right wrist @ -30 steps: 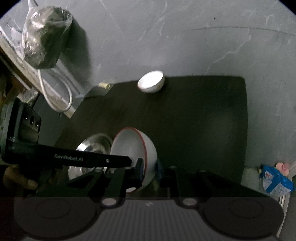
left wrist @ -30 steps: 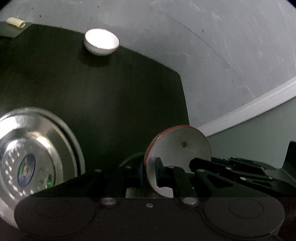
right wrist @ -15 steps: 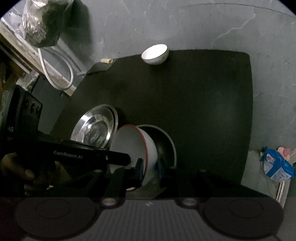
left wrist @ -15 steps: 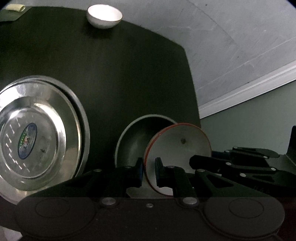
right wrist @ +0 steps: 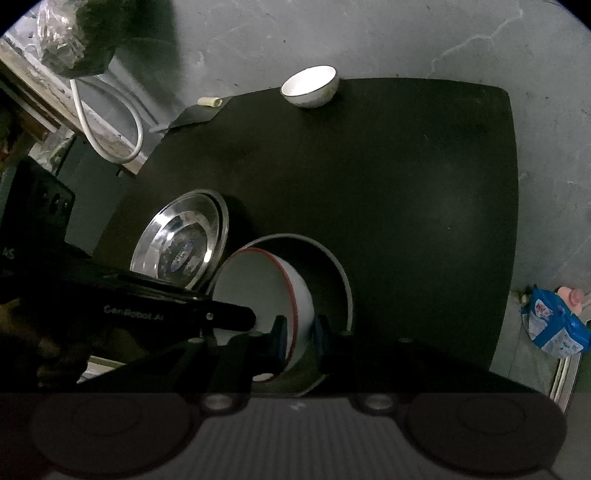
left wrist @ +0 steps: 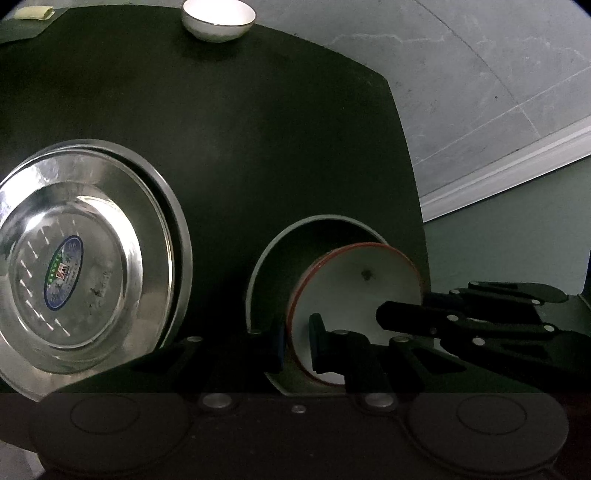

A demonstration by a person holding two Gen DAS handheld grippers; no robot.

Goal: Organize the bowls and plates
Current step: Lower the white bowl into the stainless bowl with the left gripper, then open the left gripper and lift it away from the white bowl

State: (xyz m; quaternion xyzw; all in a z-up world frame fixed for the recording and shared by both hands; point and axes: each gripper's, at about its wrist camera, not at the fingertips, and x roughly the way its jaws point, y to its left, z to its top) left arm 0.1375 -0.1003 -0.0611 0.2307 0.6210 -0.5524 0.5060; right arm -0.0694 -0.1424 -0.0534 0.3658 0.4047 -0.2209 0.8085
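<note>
A white bowl with a red rim [left wrist: 354, 291] [right wrist: 258, 291] is held by both grippers, tilted, over a dark bowl with a pale rim [left wrist: 295, 251] [right wrist: 332, 266] on the black table. My left gripper [left wrist: 297, 341] is shut on the near rim of the red-rimmed bowl. My right gripper [right wrist: 299, 338] is shut on the same bowl's opposite rim; it also shows in the left wrist view [left wrist: 461, 317]. A stack of steel plates [left wrist: 81, 254] [right wrist: 181, 243] lies to the left. A small white bowl [left wrist: 218, 18] [right wrist: 310, 85] stands at the table's far edge.
The black table [right wrist: 406, 184] stands on a grey floor. A dark flat piece with a pale roll [right wrist: 208, 101] lies at the far left corner. A bagged item and white hose [right wrist: 110, 122] are at the left. A blue packet [right wrist: 554, 328] lies on the floor at right.
Both grippers have lowered with the red-rimmed bowl; the dark bowl came into view beneath it, and the plates and the table have grown larger in view.
</note>
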